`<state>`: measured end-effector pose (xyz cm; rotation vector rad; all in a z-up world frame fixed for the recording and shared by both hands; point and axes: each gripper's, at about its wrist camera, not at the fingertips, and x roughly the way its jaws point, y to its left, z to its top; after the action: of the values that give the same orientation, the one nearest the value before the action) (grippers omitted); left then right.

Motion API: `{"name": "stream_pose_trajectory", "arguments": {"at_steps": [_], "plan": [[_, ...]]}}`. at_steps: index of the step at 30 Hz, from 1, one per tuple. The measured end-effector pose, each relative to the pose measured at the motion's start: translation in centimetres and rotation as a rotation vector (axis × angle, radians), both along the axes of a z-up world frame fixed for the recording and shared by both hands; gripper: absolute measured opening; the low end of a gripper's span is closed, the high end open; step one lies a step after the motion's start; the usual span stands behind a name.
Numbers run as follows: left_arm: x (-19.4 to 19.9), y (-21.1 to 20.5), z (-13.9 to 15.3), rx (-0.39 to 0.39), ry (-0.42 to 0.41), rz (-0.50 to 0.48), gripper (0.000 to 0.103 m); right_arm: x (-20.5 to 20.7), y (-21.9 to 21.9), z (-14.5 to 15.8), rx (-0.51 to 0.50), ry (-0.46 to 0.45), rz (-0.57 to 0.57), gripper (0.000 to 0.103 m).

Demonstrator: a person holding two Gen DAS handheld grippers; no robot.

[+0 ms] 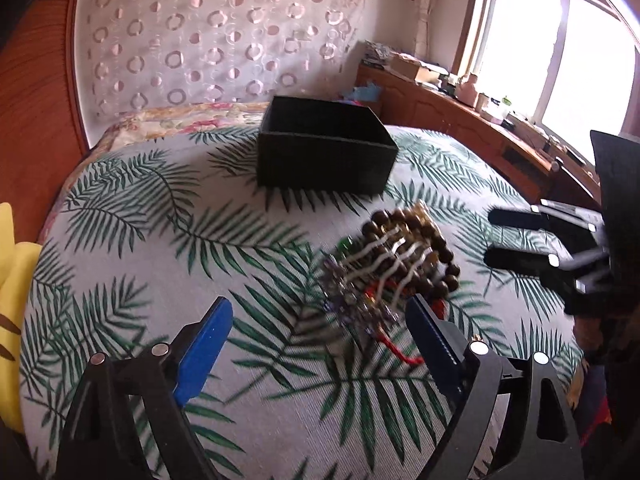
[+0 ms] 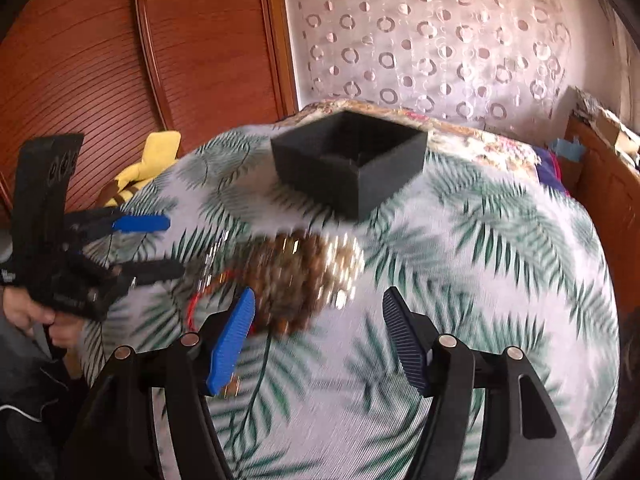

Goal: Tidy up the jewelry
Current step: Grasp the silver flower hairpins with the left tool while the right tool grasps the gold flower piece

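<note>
Left wrist view, read left to right: a yellow plush toy (image 1: 10, 280) sits at nine o'clock on the edge of the leaf-print bedspread (image 1: 132, 248), your left gripper (image 1: 316, 340) stands at six o'clock with its fingers spread wide and nothing between them, the black box (image 1: 326, 148) waits at twelve o'clock, open-topped and seemingly empty, and the jewelry pile (image 1: 394, 268), brown bead bracelets tangled with a red cord and a purple beaded piece, lies just ahead of the right-hand finger at about four o'clock of centre. Your right gripper (image 1: 520, 240) comes in from three o'clock, fingers parted and empty, close beside the beads but not touching. In the right wrist view the pile (image 2: 288, 280) is badly blurred, lying against that gripper's left finger. You are at the approach to a first pick, I judge. Slow the right hand, since the blur suggests haste. Choose one bracelet at the heap's edge, straddle its strand, close fully, and lift gently so the cord does not drag the rest along.
</note>
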<state>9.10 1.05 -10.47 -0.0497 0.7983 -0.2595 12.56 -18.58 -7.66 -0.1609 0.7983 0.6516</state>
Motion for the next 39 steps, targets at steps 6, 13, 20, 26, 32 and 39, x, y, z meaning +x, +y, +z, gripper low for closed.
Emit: {"name": "stream_pose_trajectory", "arguments": {"at_steps": [6,13,20,26,32,39], "plan": [[0.2,-1.3,-0.7,0.017,0.023,-0.032,0.084,-2.0,-0.6,-2.2,-0.023,0.007,-0.018,0.069],[1.8,-2.0,-1.5,0.065,0.068,-0.045,0.084,-2.7,-1.2,-2.1,0.014,-0.027,-0.032,0.069],[2.8,-2.9,-1.4,0.096,0.073,-0.081,0.083,-2.3,-1.6,-2.0,0.039,-0.016,-0.05,0.069],[3.4,-3.0,-1.5,0.086,0.069,-0.091,0.063,-2.2,-1.6,-2.1,0.038,-0.008,-0.051,0.069],[2.4,-2.5,-1.2,0.061,0.052,-0.089,0.046,-2.3,-1.6,-2.3,0.035,-0.006,-0.054,0.069],[0.7,-1.8,-0.5,0.042,0.01,-0.029,0.046,-2.4,-1.6,-2.3,0.027,-0.005,-0.05,0.069]]}}
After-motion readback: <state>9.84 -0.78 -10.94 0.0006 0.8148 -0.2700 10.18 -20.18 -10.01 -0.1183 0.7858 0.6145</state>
